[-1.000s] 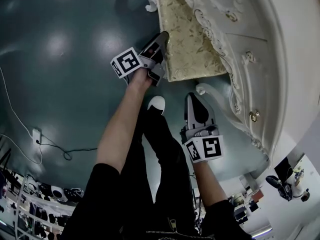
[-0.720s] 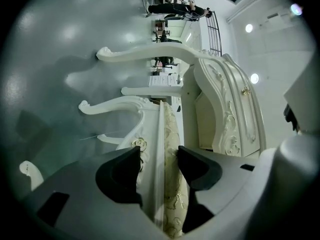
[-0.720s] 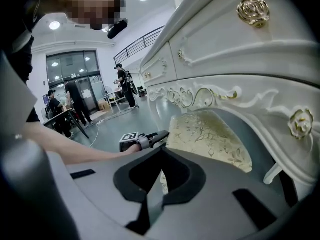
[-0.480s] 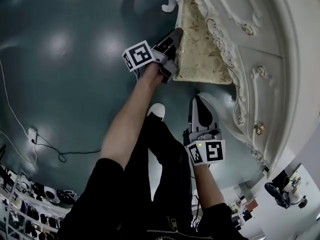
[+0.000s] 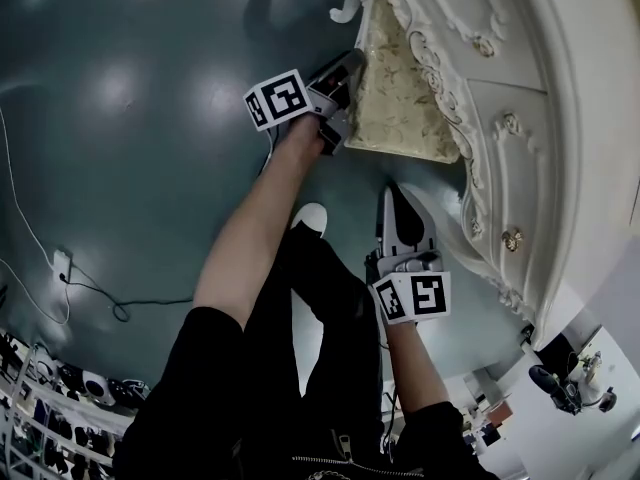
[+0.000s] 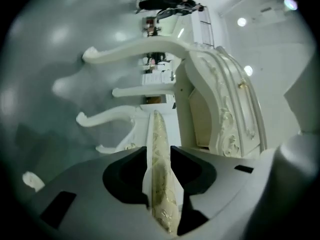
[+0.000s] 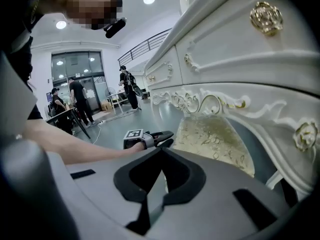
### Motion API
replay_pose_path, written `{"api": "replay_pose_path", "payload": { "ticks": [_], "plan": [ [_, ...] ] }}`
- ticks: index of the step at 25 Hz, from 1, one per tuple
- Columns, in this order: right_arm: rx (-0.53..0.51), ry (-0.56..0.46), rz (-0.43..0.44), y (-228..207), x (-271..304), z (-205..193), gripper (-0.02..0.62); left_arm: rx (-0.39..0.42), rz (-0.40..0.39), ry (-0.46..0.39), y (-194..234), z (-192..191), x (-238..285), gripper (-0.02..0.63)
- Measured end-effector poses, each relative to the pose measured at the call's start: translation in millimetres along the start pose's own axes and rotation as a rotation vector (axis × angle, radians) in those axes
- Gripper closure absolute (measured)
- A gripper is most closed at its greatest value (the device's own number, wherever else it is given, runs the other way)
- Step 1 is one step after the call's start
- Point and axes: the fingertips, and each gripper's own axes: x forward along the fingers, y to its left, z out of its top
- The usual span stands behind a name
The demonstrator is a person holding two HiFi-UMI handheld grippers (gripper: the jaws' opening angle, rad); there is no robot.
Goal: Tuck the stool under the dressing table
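The stool's gold-patterned seat (image 5: 400,103) sits partly beneath the ornate white dressing table (image 5: 520,118). My left gripper (image 5: 345,98) is at the seat's outer edge, pointing level. Its jaws are closing, and in the left gripper view the seat edge (image 6: 159,149) fills the gap of my left gripper (image 6: 159,184), pads against it. The curved white stool legs (image 6: 115,119) show beyond. My right gripper (image 5: 393,193) hangs shut and empty near the stool's near corner, angled downward. From my right gripper (image 7: 162,181) I see the seat (image 7: 210,134) and the left gripper (image 7: 162,136).
The dark teal floor carries a cable and socket (image 5: 60,268) at the left. Cluttered shelves (image 5: 60,388) stand at the bottom left. The person's legs and a white shoe (image 5: 312,216) are between the grippers. People (image 7: 75,99) stand in the distance.
The stool seat has slid further under the dressing table, so less of it shows. The left gripper went along with it. The right gripper has stayed where it was.
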Motion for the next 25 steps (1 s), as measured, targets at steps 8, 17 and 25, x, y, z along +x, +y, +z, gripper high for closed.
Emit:
{"api": "replay_pose_path", "payload": {
  "ticks": [8, 17, 25],
  "plan": [
    [0.023, 0.014, 0.029, 31, -43, 40, 0.589, 0.926, 0.251, 0.103, -106, 13, -76, 0.48],
    [0.03, -0.034, 0.046, 64, -86, 117, 0.589, 1.058, 0.328, 0.181, -198, 11, -126, 0.57],
    [0.006, -0.109, 0.037, 80, -127, 187, 0.589, 1.133, 0.324, 0.222, -293, 6, -155, 0.584]
  ]
}}
